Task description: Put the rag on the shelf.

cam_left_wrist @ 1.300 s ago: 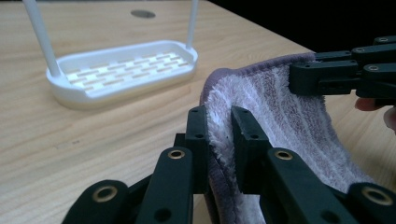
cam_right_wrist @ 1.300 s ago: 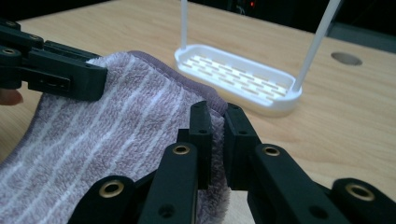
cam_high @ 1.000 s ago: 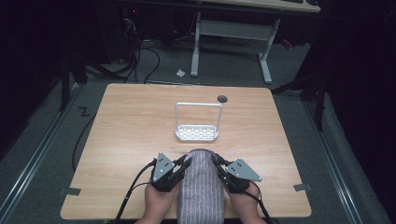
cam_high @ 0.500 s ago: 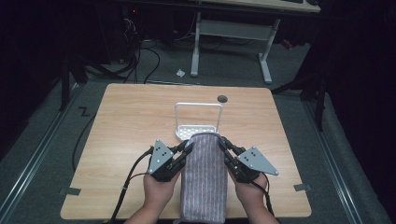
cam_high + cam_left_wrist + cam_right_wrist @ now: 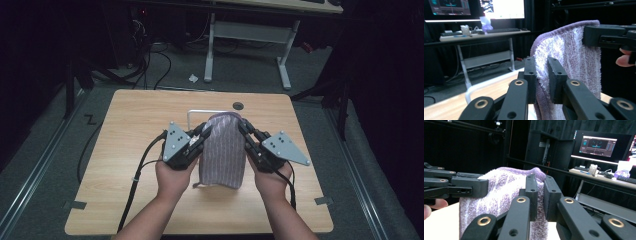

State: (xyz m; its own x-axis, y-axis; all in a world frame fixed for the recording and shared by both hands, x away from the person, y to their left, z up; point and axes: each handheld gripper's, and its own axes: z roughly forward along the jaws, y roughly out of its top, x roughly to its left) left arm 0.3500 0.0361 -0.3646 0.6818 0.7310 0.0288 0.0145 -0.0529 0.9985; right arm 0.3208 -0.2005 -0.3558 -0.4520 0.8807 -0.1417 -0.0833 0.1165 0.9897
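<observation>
The left tool point(image 5: 204, 133) and right tool point(image 5: 244, 128) each clamp an upper corner of the folded purple striped terry towel point(image 5: 223, 152), which hangs above the wooden bench point(image 5: 125, 130).

My black left gripper point(image 5: 205, 131) and black right gripper point(image 5: 243, 127) carry grey plates, the towel point(image 5: 223, 150) shows lilac-and-white stripes with purple edging, over a pale wood-grain table point(image 5: 125, 130).
</observation>
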